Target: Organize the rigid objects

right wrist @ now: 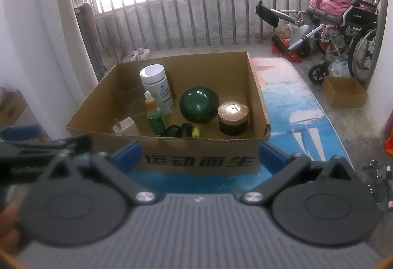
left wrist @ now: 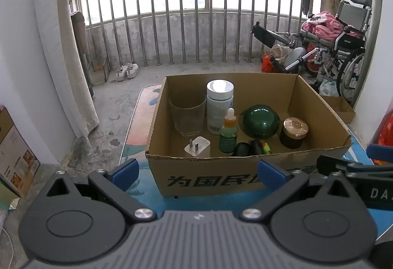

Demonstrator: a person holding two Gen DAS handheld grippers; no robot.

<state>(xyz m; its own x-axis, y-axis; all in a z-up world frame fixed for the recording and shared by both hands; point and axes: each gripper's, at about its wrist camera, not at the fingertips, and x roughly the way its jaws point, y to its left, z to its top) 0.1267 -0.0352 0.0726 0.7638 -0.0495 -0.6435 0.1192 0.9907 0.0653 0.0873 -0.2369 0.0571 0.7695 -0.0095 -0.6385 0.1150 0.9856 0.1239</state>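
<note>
- The drinking glass is seen clearly only from the left wrist; the small carton on the floor, fully from the right.
- Both left tongs and right tongs are held apart, empty.
- The cardboard box of bottles is set on a blue mat, on a railed balcony.

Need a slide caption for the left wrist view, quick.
Open left tongs face a cardboard box holding glass, bottles and jars.
</note>
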